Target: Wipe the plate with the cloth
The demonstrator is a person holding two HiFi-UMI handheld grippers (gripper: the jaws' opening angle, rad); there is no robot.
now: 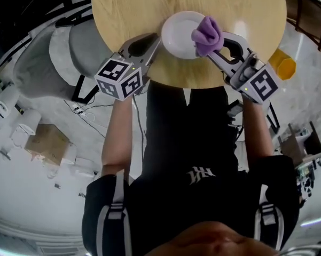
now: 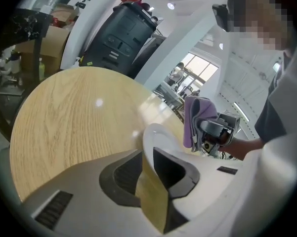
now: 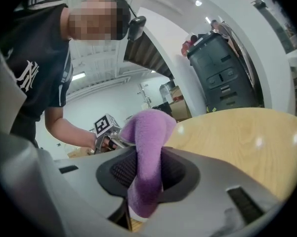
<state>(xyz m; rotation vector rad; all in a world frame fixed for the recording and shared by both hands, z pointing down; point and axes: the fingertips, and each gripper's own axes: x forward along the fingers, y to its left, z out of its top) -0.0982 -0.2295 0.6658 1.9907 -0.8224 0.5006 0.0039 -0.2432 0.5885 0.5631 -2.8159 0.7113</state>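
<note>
Your right gripper [image 3: 144, 176] is clamped on the purple cloth [image 1: 207, 35], held over the right edge of the white plate [image 1: 179, 33] on the round wooden table [image 1: 123, 15]. Your left gripper [image 2: 147, 159] has its 2 jaws apart, with the plate's near rim between them.

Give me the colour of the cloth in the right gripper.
Purple. The cloth shows best in the right gripper view.

L gripper [image 1: 154, 42] jaws apart, R gripper [image 1: 212, 46] jaws clamped on cloth [image 1: 207, 33], both arms [image 1: 119, 132] stretched fwd.
</note>
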